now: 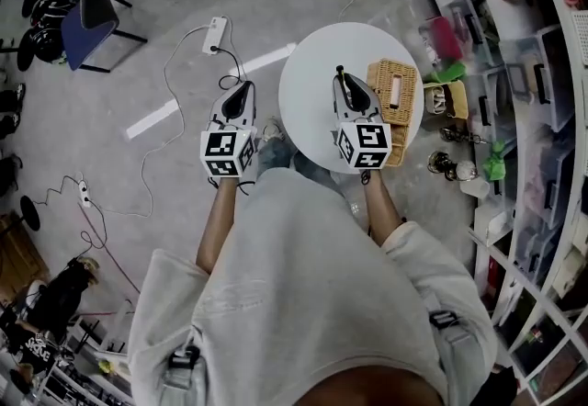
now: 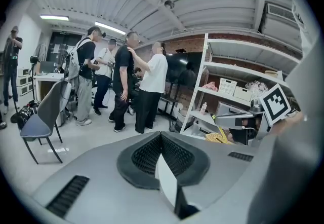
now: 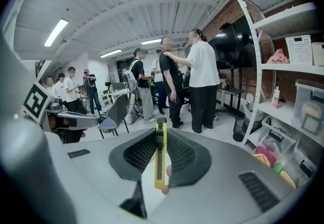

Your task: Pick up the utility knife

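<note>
A yellow utility knife (image 3: 160, 156) with a dark slider stands on edge between the pads of my right gripper (image 3: 160, 139), which is shut on it. In the head view that right gripper (image 1: 345, 83) hangs over the round white table (image 1: 312, 92), and the knife's dark tip (image 1: 339, 73) pokes out past the jaws. My left gripper (image 1: 239, 94) is held over the floor to the left of the table. Its jaws are closed pad to pad with nothing between them, as the left gripper (image 2: 160, 143) view shows.
A wicker basket (image 1: 393, 101) sits on the table's right side. White wire shelves (image 1: 533, 101) with bins and small items fill the right. Cables and a power strip (image 1: 215, 35) lie on the floor, a blue chair (image 1: 87, 23) stands far left. Several people (image 3: 187, 86) stand ahead.
</note>
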`<act>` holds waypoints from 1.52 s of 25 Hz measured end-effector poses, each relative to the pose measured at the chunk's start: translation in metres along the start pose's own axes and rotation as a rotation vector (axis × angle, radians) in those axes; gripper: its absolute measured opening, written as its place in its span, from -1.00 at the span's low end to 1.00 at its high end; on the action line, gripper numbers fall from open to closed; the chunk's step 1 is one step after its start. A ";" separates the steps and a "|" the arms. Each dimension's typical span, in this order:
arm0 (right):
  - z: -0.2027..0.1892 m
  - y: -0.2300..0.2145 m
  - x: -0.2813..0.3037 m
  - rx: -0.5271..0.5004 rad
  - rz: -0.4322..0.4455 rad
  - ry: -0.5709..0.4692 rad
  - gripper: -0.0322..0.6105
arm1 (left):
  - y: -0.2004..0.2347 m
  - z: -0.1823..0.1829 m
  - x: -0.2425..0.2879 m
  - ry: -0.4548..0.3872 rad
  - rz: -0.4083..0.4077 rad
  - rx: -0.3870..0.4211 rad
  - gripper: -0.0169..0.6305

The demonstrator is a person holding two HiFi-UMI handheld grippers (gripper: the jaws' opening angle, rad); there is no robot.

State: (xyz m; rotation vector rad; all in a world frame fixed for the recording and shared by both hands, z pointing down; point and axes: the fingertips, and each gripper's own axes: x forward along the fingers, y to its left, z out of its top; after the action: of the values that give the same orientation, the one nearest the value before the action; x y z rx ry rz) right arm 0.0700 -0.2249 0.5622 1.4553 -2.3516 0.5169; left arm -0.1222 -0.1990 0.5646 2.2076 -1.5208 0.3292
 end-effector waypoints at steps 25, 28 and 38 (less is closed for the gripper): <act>0.151 -0.015 -0.025 -0.076 -0.019 -0.325 -0.65 | -0.016 0.153 -0.002 -0.271 -0.011 0.171 -0.89; 0.156 -0.017 -0.028 -0.077 -0.021 -0.336 -0.65 | -0.020 0.161 -0.003 -0.287 -0.011 0.178 -0.89; 0.154 -0.012 -0.031 -0.077 -0.008 -0.332 -0.65 | -0.022 0.167 -0.008 -0.306 -0.006 0.176 -0.89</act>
State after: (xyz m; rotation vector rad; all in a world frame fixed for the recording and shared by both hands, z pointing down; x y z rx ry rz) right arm 0.0808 -0.2770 0.4139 1.6187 -2.5798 0.1898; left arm -0.1129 -0.2660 0.4098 2.4917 -1.6970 0.1308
